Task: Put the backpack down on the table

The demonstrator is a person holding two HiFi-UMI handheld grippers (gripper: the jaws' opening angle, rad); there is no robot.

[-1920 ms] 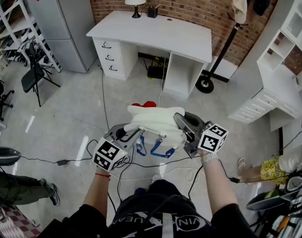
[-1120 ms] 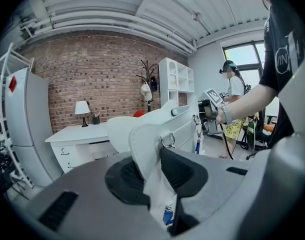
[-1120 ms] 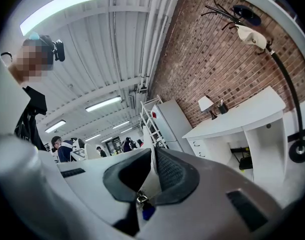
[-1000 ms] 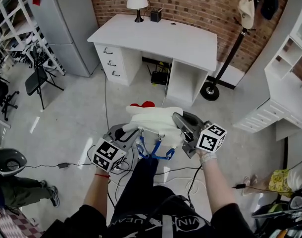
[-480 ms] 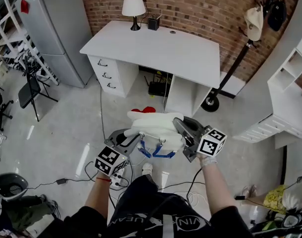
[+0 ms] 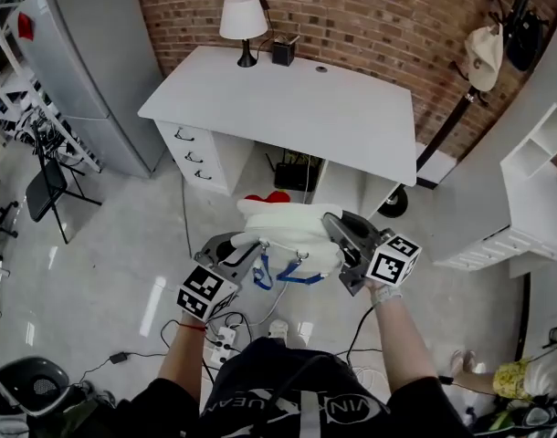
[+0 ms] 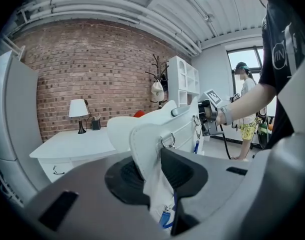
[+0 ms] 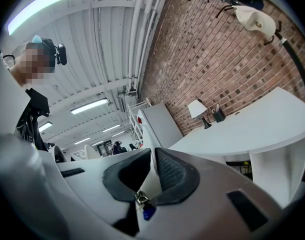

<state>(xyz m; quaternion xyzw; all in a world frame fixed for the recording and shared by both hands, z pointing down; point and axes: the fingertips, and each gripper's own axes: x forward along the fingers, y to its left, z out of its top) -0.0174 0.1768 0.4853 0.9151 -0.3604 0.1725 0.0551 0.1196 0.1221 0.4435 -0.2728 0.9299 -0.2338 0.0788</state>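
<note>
A white backpack (image 6: 289,228) with blue strap ends hangs in the air between my two grippers, a short way in front of the white desk (image 6: 288,108). My left gripper (image 6: 245,246) is shut on the backpack's left side, where white fabric (image 7: 148,159) is pinched between the pads. My right gripper (image 6: 336,235) is shut on its right side, with a white strap and zipper pull (image 8: 147,184) caught between the jaws. A red patch (image 6: 267,197) shows behind the bag's top edge.
On the desk's back edge stand a table lamp (image 6: 243,24) and a small black box (image 6: 282,53). A grey cabinet (image 6: 87,80) is at the left, a coat stand (image 6: 484,57) and white shelving (image 6: 543,162) at the right. Cables (image 6: 224,336) lie on the floor.
The desk has drawn nearer and larger in the head view. Both grippers still carry the backpack between them at the same height.
</note>
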